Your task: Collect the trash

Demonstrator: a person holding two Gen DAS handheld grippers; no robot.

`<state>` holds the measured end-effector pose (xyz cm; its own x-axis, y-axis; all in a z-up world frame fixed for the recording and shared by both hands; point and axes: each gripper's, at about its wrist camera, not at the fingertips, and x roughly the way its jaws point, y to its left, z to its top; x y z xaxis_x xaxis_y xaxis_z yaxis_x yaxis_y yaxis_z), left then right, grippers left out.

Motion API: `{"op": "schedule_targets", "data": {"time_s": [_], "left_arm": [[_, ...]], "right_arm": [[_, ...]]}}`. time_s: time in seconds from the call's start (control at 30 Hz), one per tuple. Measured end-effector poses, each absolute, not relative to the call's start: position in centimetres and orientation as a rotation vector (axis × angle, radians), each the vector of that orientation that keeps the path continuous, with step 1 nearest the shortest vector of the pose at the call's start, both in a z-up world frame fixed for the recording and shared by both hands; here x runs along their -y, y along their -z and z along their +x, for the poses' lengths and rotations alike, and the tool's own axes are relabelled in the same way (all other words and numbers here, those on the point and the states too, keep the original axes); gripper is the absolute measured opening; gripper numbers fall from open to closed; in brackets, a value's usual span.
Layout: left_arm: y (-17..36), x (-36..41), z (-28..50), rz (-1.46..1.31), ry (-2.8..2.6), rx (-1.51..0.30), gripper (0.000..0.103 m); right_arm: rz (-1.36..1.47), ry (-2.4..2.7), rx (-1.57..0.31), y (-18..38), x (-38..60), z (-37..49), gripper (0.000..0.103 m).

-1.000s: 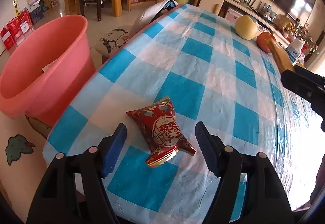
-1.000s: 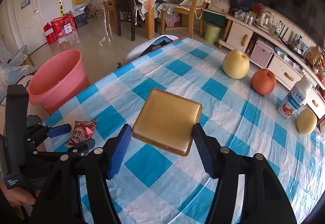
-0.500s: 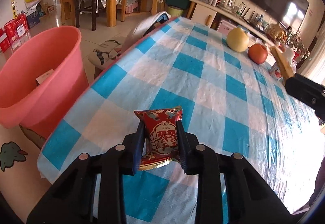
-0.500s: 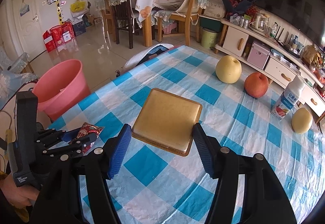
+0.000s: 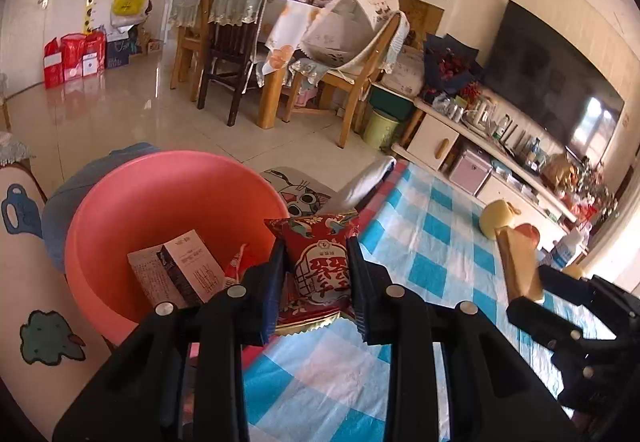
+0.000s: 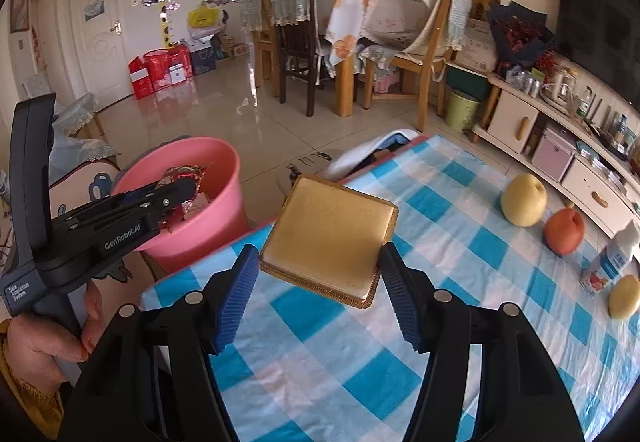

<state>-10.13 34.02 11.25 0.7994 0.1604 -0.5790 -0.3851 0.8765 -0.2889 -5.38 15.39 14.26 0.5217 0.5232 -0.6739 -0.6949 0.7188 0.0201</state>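
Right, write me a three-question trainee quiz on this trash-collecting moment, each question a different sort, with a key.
1. True or false: the left gripper is shut on the red snack packet.
2. Multiple choice: the right gripper holds the gold square packet over: A) the pink bucket; B) the checked tablecloth; C) the floor.
3. Fill in: inside the bucket already lies a small printed ____.

Key: 1 true; 2 B; 3 box.
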Motion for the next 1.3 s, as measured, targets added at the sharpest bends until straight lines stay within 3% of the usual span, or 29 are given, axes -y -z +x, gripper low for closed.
{"op": "schedule_targets", "data": {"time_s": [0.37,0.43,0.47,0.57,0.6,0.73,1.07,1.3], "left_arm": [[-9.6,-45.4,-10.5,-0.593,-0.407,-0.571,0.032],[-8.8,-46.8,-10.0,-0.595,-0.406,-0.587,0.033],[-8.3,-47.5,-9.9,-0.602,-0.405,-0.596,0.034],[-7.0,-48.6,-9.8,-0.601,-0.397,-0.619,0.056],[-6.7,-48.7,-9.9,-0.589,-0.404,-0.623,0.071],[-6.8,-48.3,-10.7,-0.529,-0.404,-0.585,0.086],[-11.8,-44.1,-12.2,-0.356,-0.406,-0.496,0.099],[-15.9,-39.2,-13.8,-0.279,-0.361,-0.432,0.099]], "right_arm": [[-0.258,-0.934,-0.706,-13.7,-29.8,-4.6,0.064],[-0.271,-0.944,-0.717,-13.1,-31.9,-4.1,0.067],[-0.275,-0.941,-0.73,-12.7,-32.6,-3.8,0.073],[-0.225,-0.91,-0.775,-11.9,-32.9,-3.2,0.076],[-0.194,-0.906,-0.782,-11.8,-32.4,-3.1,0.077],[-0.178,-0.829,-0.76,-11.7,-29.7,-3.5,0.088],[-0.186,-0.62,-0.752,-12.9,-20.8,-4.6,0.089],[-0.137,-0.493,-0.714,-15.3,-13.8,-6.4,0.089]]}}
